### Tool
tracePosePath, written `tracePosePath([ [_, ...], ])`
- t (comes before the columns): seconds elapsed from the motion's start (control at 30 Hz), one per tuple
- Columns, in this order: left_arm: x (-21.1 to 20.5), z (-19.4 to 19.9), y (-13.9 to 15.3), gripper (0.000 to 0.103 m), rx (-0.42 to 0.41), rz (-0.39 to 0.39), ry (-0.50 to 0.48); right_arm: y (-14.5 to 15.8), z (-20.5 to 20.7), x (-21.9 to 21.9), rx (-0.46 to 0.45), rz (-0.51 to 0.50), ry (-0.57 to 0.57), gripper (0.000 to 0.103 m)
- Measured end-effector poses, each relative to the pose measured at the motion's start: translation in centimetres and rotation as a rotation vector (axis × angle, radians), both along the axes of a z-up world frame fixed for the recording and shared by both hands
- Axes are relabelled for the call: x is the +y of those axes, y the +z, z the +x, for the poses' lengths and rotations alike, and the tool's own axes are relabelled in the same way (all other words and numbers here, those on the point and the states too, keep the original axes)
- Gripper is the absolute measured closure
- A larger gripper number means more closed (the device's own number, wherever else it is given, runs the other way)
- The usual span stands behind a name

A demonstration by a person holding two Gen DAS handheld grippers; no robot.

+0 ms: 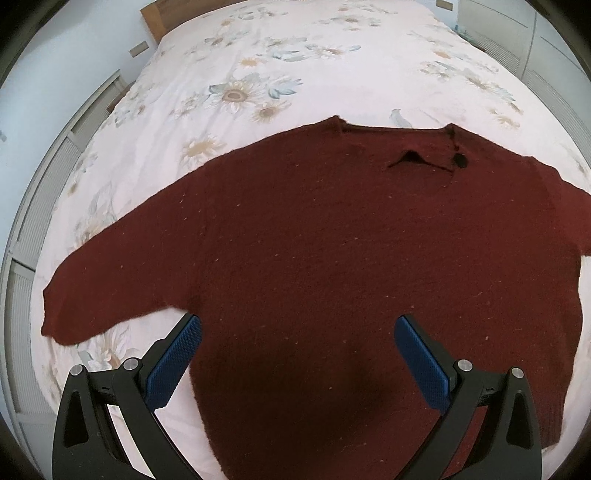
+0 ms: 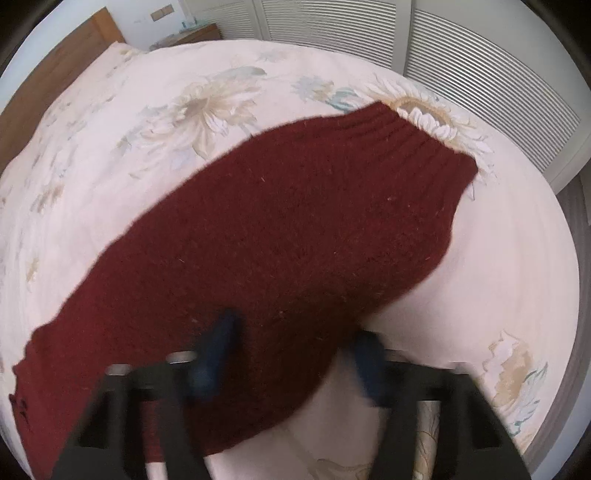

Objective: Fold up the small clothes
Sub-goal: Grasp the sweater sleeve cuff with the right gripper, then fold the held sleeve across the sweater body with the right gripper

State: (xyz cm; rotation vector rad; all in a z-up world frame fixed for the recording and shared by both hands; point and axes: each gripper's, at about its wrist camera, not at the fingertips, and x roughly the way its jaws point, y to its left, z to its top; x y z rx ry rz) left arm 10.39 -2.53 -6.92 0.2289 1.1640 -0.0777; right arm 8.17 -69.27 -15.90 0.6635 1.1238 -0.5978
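Note:
A dark red knitted sweater (image 1: 332, 251) lies spread flat on a floral bedspread (image 1: 258, 74), neckline at the far side, sleeves out to both sides. My left gripper (image 1: 297, 332) is open above the sweater's lower body, its blue pads apart and holding nothing. In the right wrist view one sleeve (image 2: 288, 229) runs diagonally, its ribbed cuff (image 2: 424, 147) at the upper right. My right gripper (image 2: 295, 336) is open just above the sleeve near the shoulder, blurred by motion, with nothing between its pads.
The bed fills both views. White louvred wardrobe doors (image 2: 480, 74) stand beyond the bed's edge. A wooden headboard (image 1: 162, 14) is at the far end. A wooden bedside cabinet (image 2: 192, 35) stands by the wall.

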Motion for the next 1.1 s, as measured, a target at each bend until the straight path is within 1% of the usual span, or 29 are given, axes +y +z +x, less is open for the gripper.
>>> tracePosePath([
  [0.03, 0.2, 0.0, 0.0, 0.001, 0.005, -0.007, 0.004, 0.3, 0.0, 0.0, -0.011, 0.010, 0.006, 0.086],
  [0.07, 0.3, 0.0, 0.0, 0.001, 0.007, -0.012, 0.006, 0.9, 0.2, 0.0, -0.026, 0.020, 0.017, 0.087],
  [0.13, 0.6, -0.1, 0.0, 0.001, 0.009, -0.024, -0.004, 2.2, 0.5, 0.5, -0.038, 0.004, 0.040, 0.088],
  [0.23, 1.0, -0.4, 0.2, 0.001, -0.002, -0.022, -0.013, 5.4, 1.0, 2.1, -0.089, -0.039, 0.099, 0.089],
  [0.33, 1.5, -0.6, 0.3, 0.001, -0.010, -0.028, -0.014, 9.3, 1.4, 4.2, -0.152, -0.075, 0.167, 0.089],
  [0.37, 1.7, -0.6, 0.4, 0.001, -0.014, -0.032, -0.012, 11.0, 1.7, 5.3, -0.181, -0.092, 0.198, 0.089],
  [0.47, 2.5, -0.9, 0.7, 0.001, -0.026, -0.063, -0.007, 14.7, 3.1, 8.4, -0.238, -0.125, 0.272, 0.089],
  [0.57, 3.2, -1.1, 1.0, 0.001, -0.029, -0.094, -0.005, 18.0, 4.4, 12.8, -0.287, -0.149, 0.346, 0.089],
  [0.67, 4.1, -1.1, 1.2, 0.001, -0.031, -0.127, 0.001, 20.6, 6.0, 16.9, -0.325, -0.173, 0.415, 0.089],
  [0.73, 4.7, -1.0, 1.3, 0.001, -0.037, -0.133, 0.010, 21.9, 6.9, 19.8, -0.354, -0.171, 0.465, 0.089],
  [0.87, 5.8, -0.7, 1.6, 0.001, -0.050, -0.127, 0.017, 23.3, 8.4, 25.3, -0.390, -0.156, 0.554, 0.089],
  [0.97, 6.7, -0.3, 1.9, 0.001, -0.052, -0.146, 0.022, 24.1, 9.5, 29.3, -0.424, -0.124, 0.618, 0.089],
  [1.03, 7.2, -0.1, 2.1, 0.001, -0.060, -0.137, 0.029, 24.3, 10.2, 31.7, -0.437, -0.104, 0.655, 0.089],
  [1.1, 7.6, 0.1, 2.3, 0.001, -0.065, -0.146, 0.034, 24.3, 10.9, 34.7, -0.445, -0.084, 0.701, 0.089],
])
